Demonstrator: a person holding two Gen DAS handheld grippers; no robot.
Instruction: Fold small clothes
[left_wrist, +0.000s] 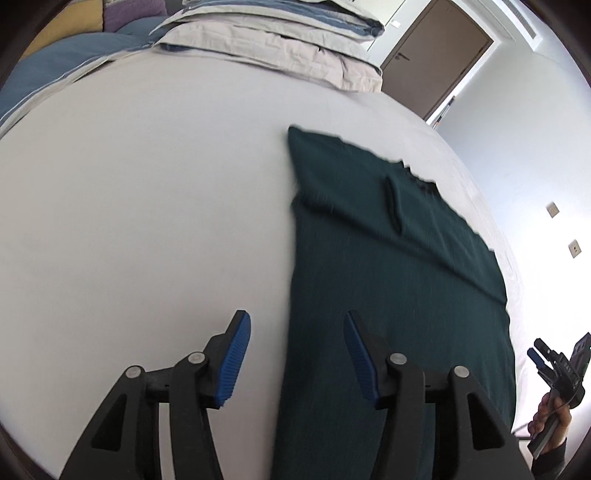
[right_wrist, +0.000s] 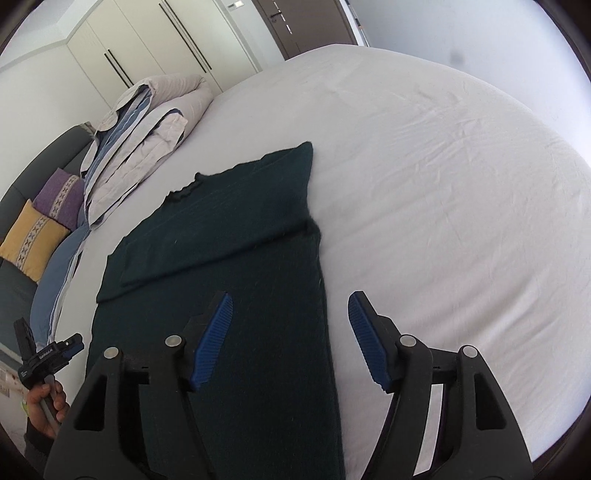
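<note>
A dark green knit sweater (left_wrist: 388, 266) lies flat on the white bed sheet (left_wrist: 147, 221), sleeves folded across its body into a long strip. It also shows in the right wrist view (right_wrist: 236, 258). My left gripper (left_wrist: 295, 332) is open and empty, hovering above the sweater's left edge near the hem. My right gripper (right_wrist: 290, 314) is open and empty, hovering above the sweater's right edge. The right gripper also shows at the lower right of the left wrist view (left_wrist: 554, 365), and the left gripper at the lower left of the right wrist view (right_wrist: 48, 354).
A folded grey and blue duvet (right_wrist: 140, 140) lies at the head of the bed (right_wrist: 443, 184). Yellow (right_wrist: 29, 240) and purple (right_wrist: 61, 195) cushions sit on a dark sofa beside it. Wardrobes (right_wrist: 147, 44) and a brown door (left_wrist: 436, 55) stand beyond.
</note>
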